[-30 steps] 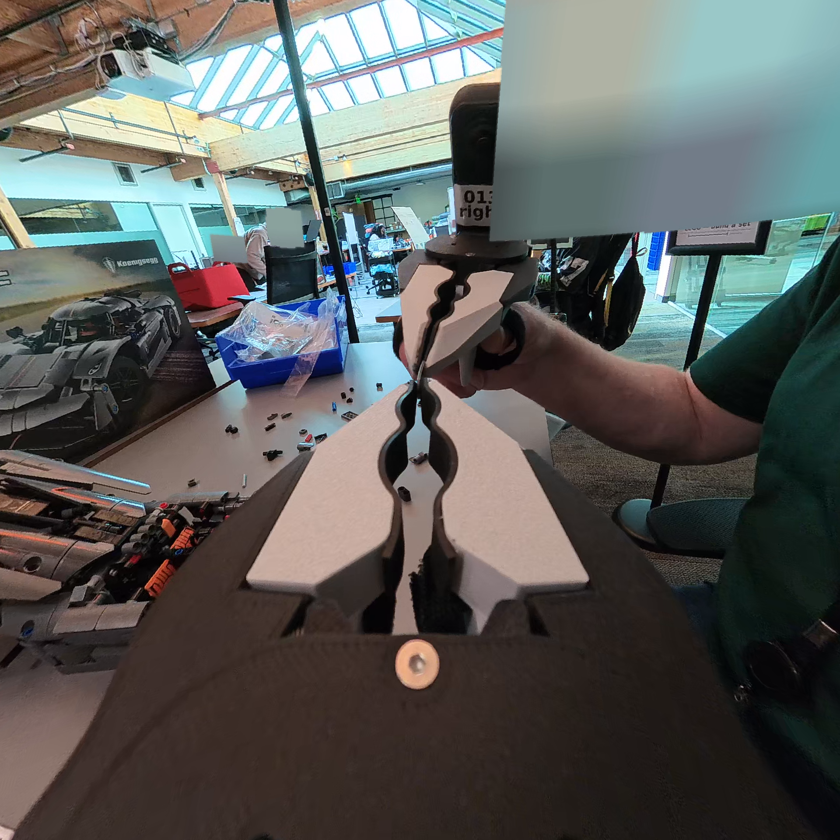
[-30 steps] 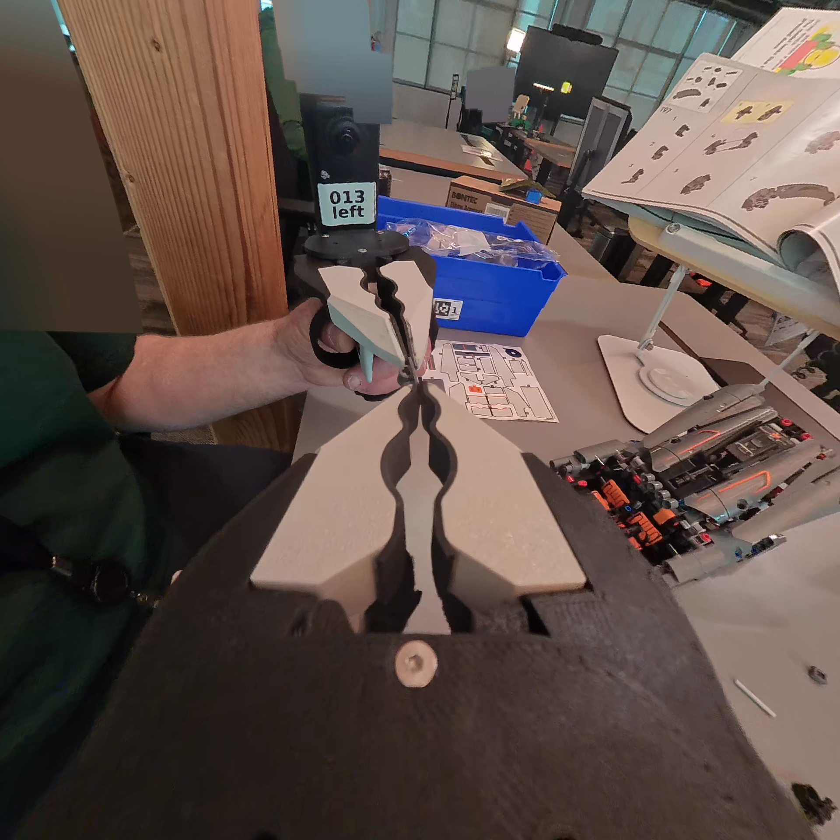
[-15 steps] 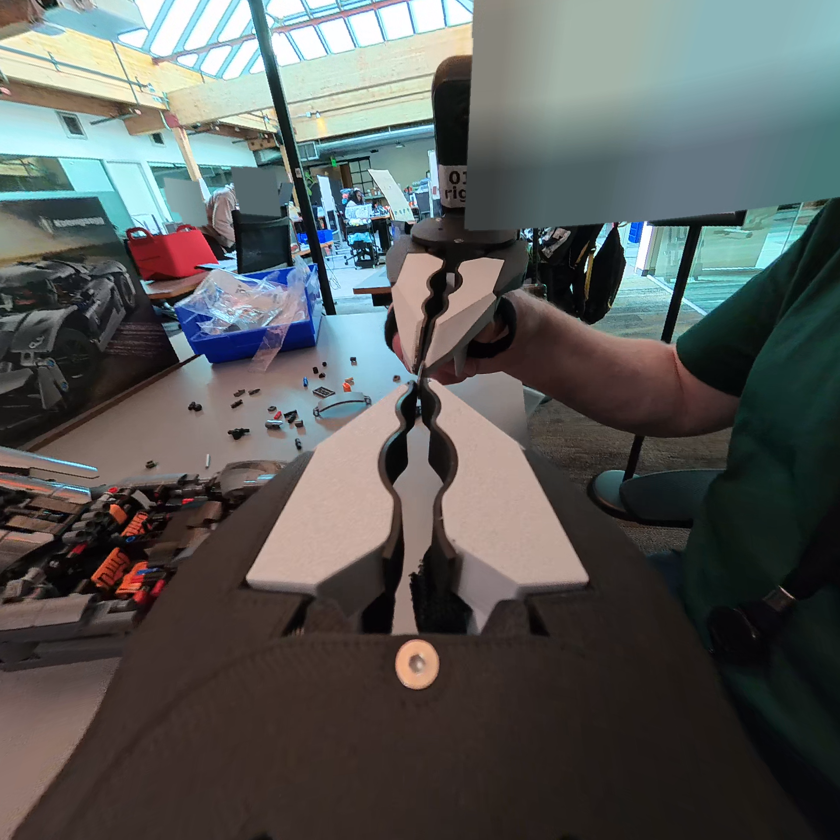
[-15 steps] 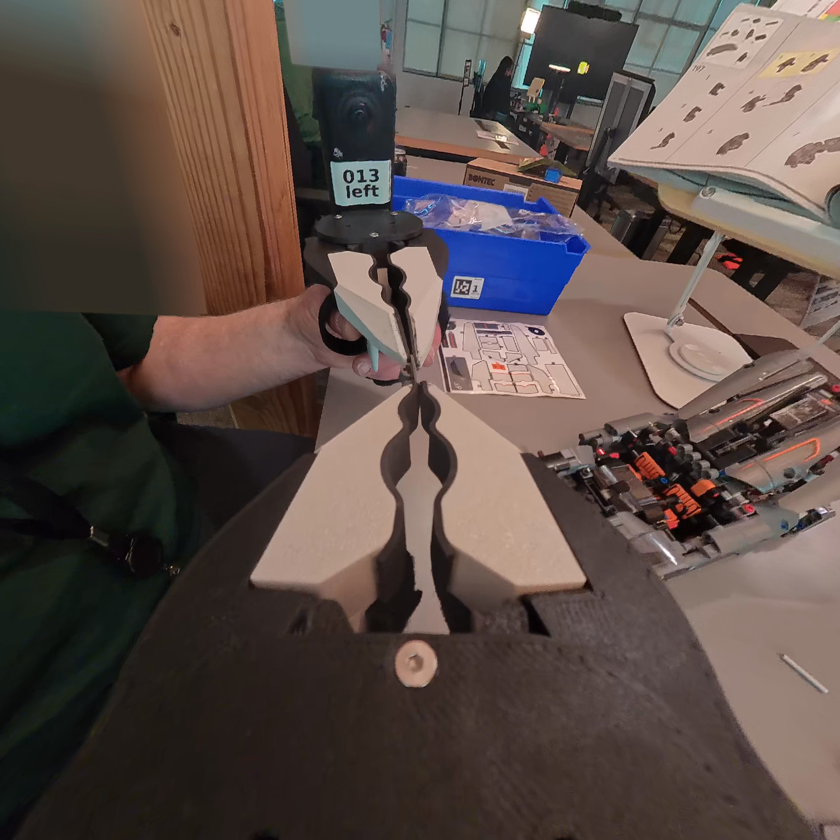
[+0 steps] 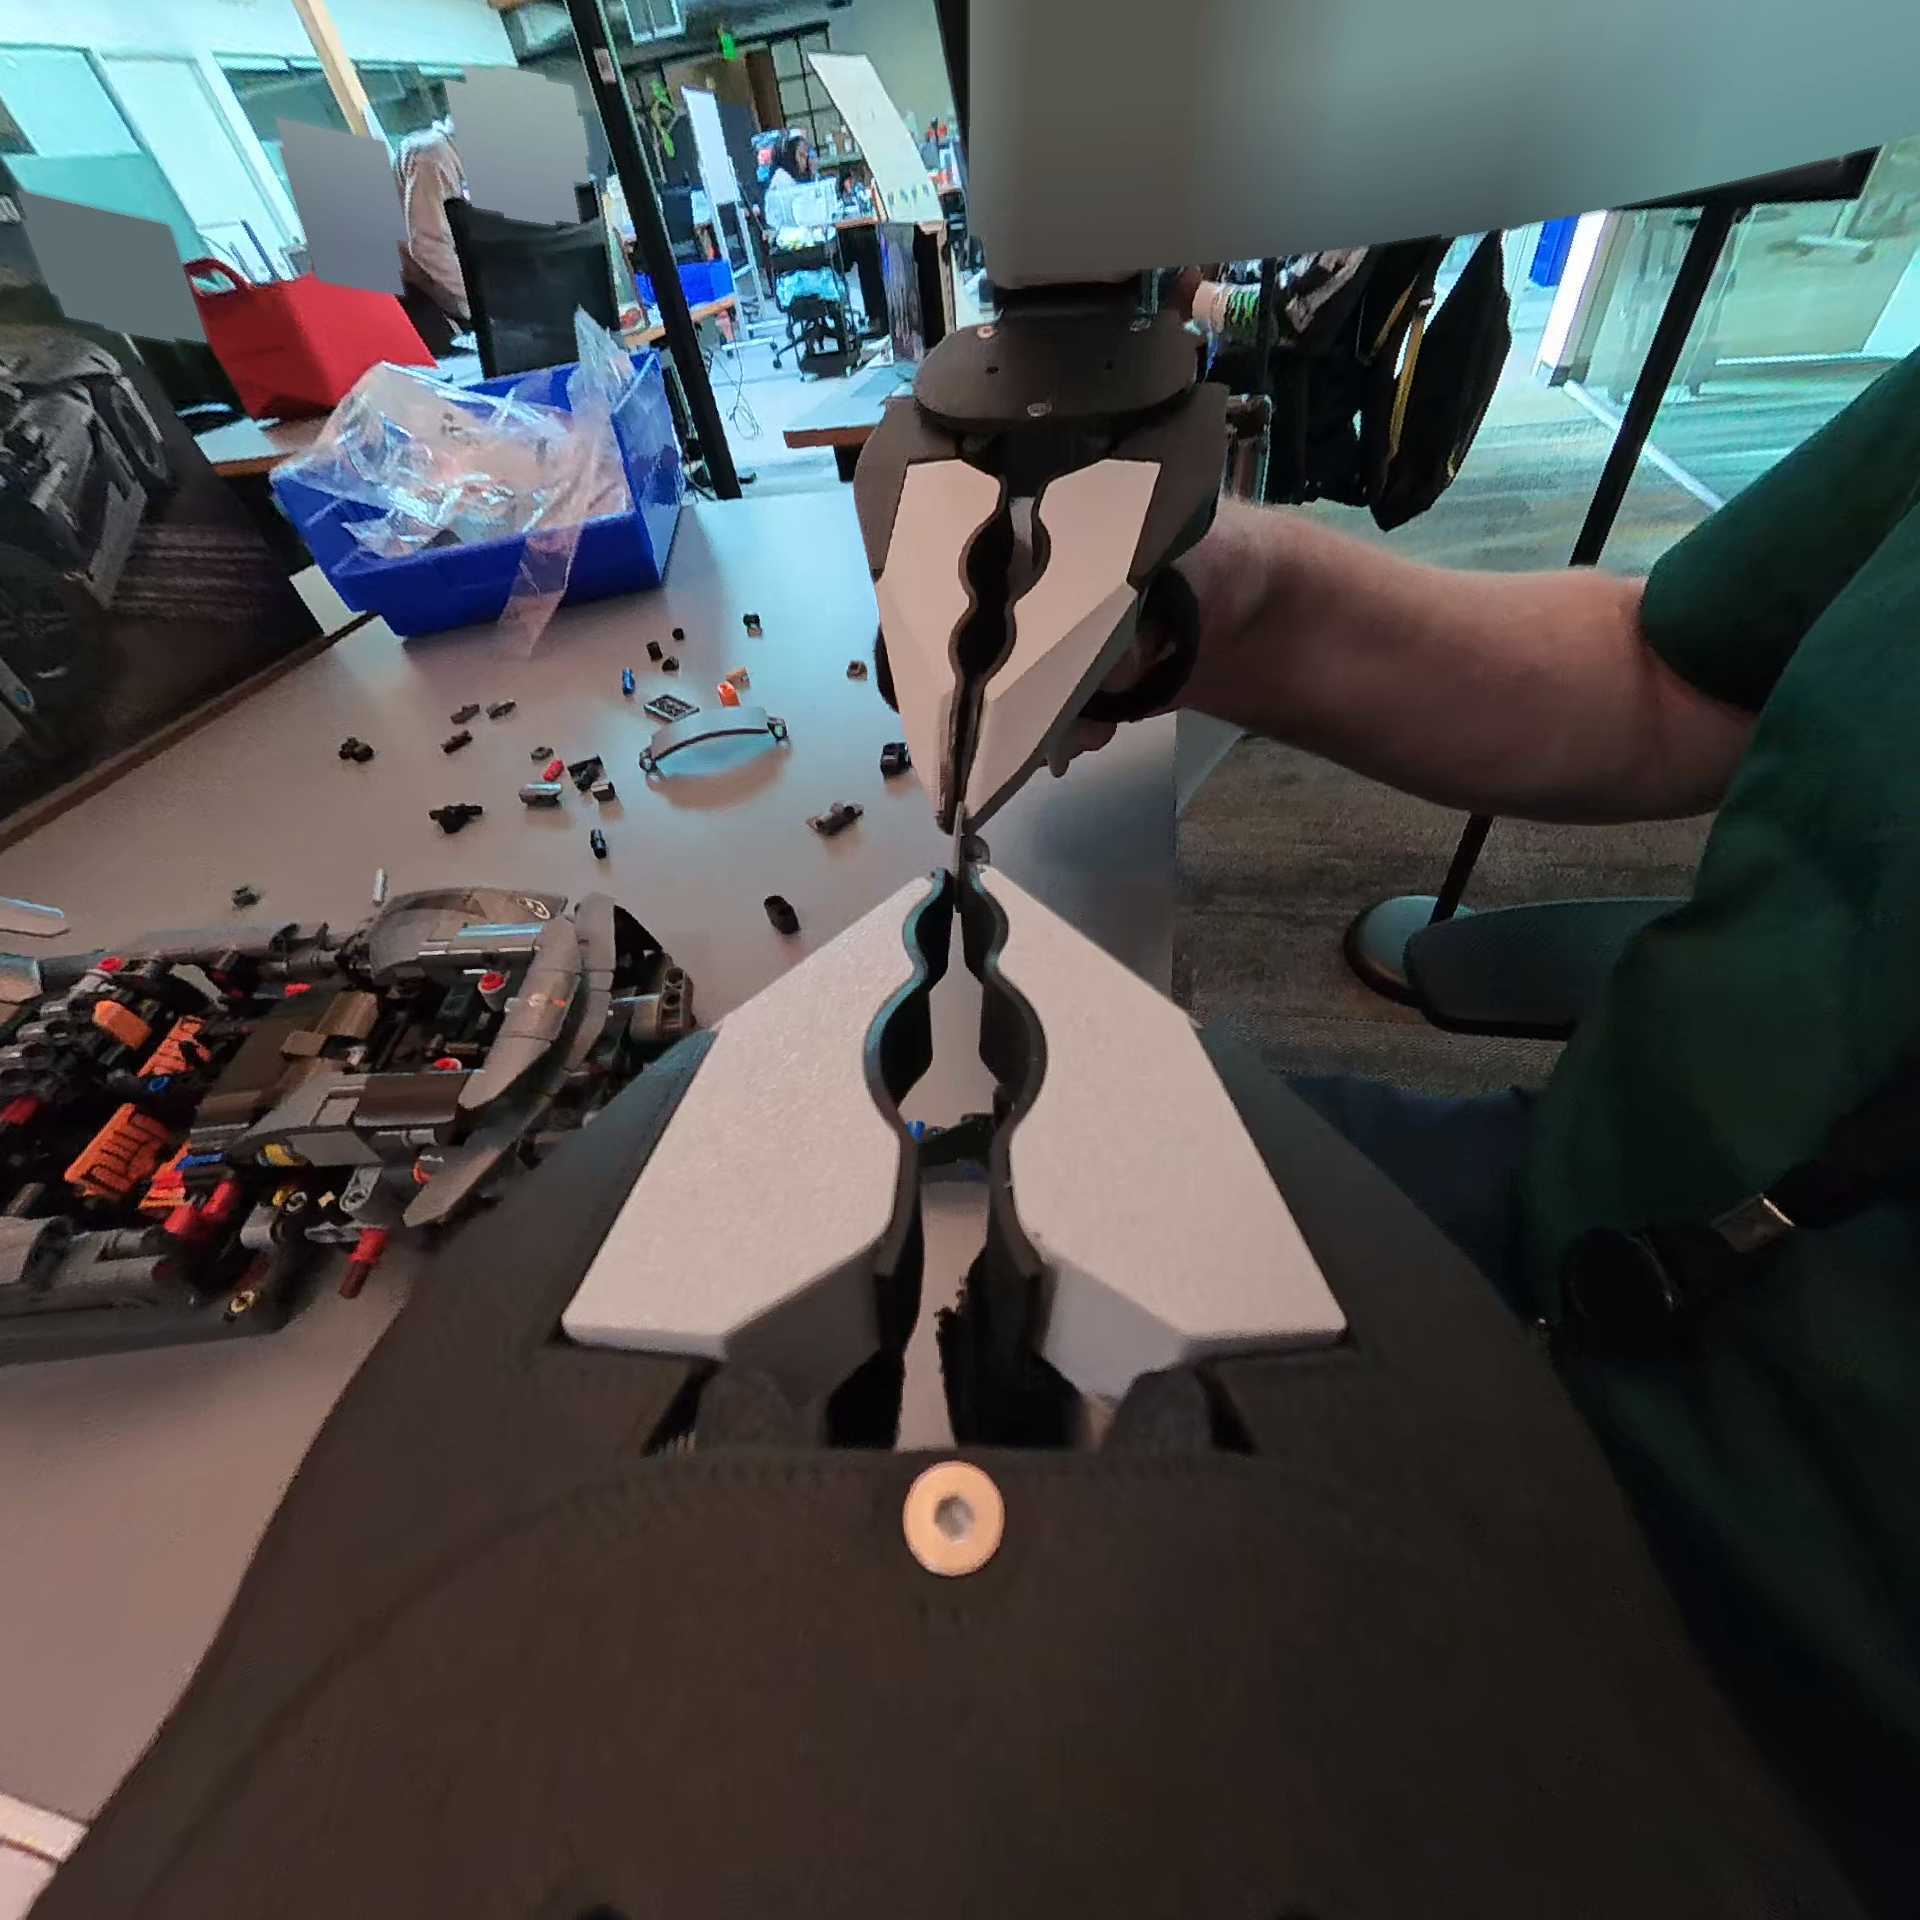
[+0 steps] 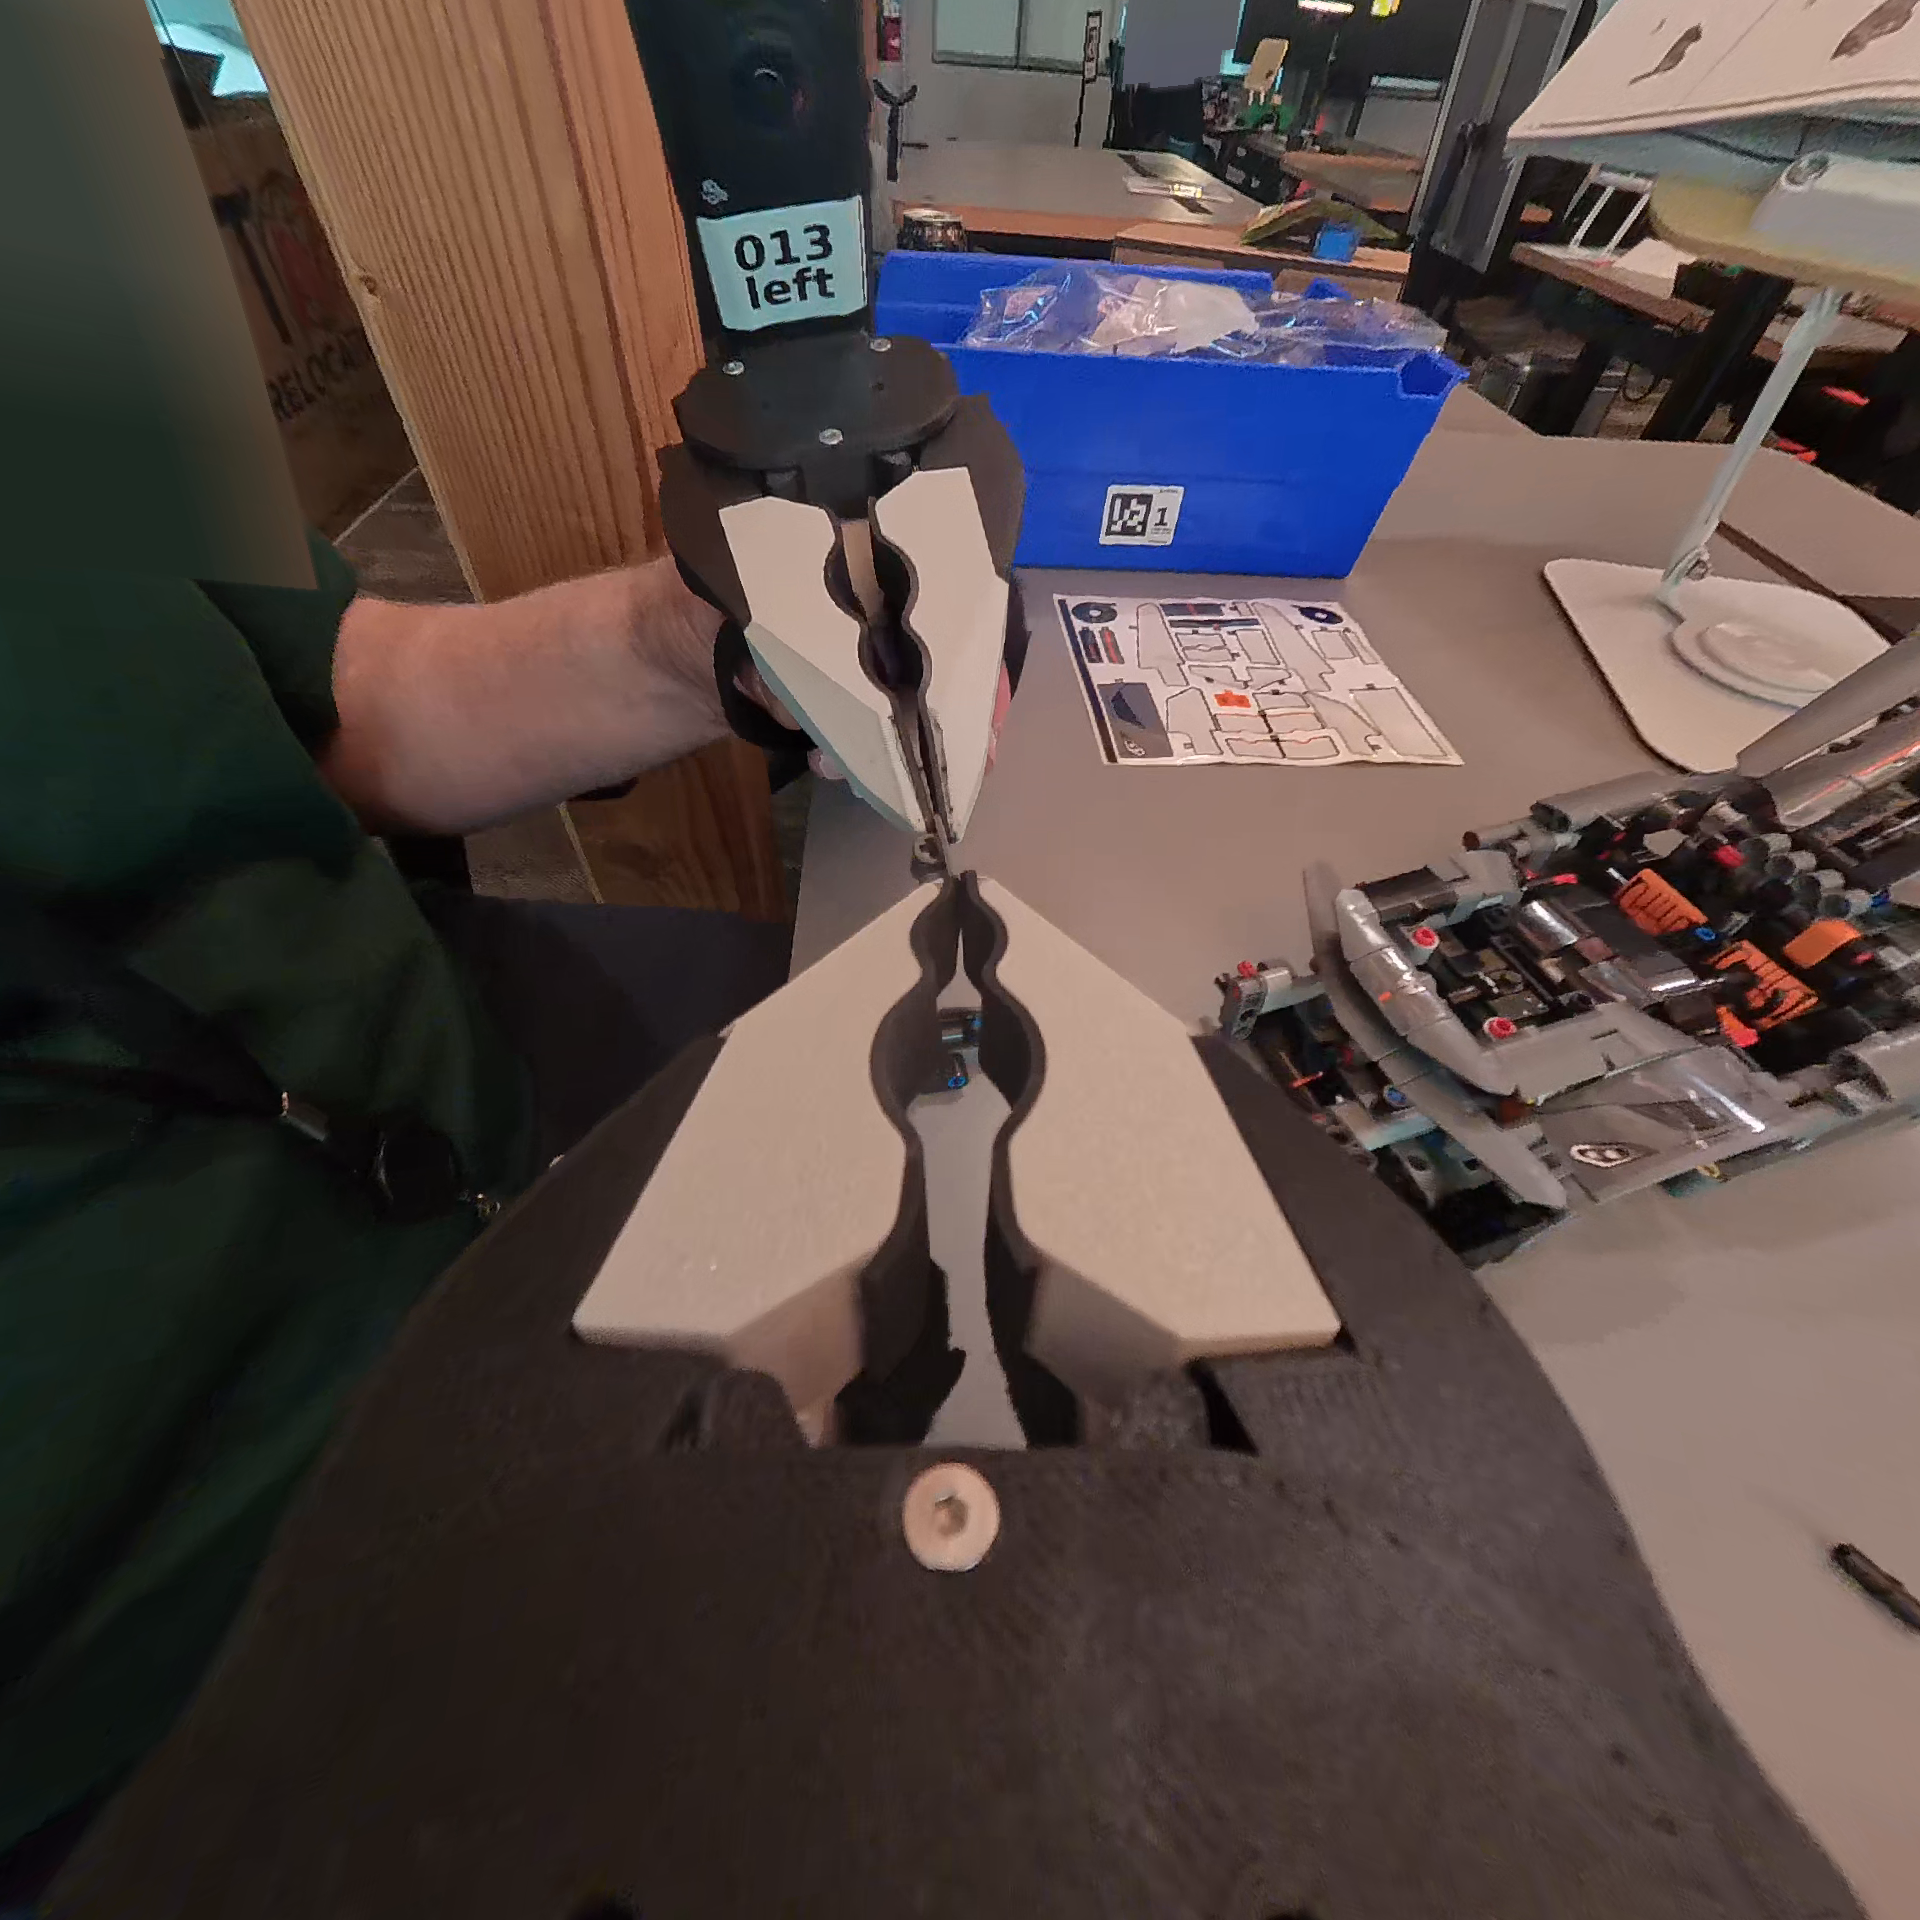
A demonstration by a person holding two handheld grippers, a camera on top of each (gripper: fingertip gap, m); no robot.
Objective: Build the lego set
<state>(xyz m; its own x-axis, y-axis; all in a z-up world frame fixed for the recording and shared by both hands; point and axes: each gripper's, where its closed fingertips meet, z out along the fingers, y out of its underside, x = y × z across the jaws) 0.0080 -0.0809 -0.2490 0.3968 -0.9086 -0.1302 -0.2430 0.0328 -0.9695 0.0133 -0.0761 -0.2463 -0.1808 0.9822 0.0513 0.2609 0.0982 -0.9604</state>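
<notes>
On the surface (image 5: 727, 582), a partly built model car (image 5: 312, 1060) lies left of the left tongs (image 5: 954, 894). Loose pieces (image 5: 582, 774) lie scattered behind it, with a bin (image 5: 499, 561) farther back.

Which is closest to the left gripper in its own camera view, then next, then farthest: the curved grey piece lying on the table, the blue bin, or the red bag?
1. Curved grey piece, on the table just left of the left gripper.
2. Blue bin, farther back left, holding plastic bags.
3. Red bag, behind the bin.
</notes>
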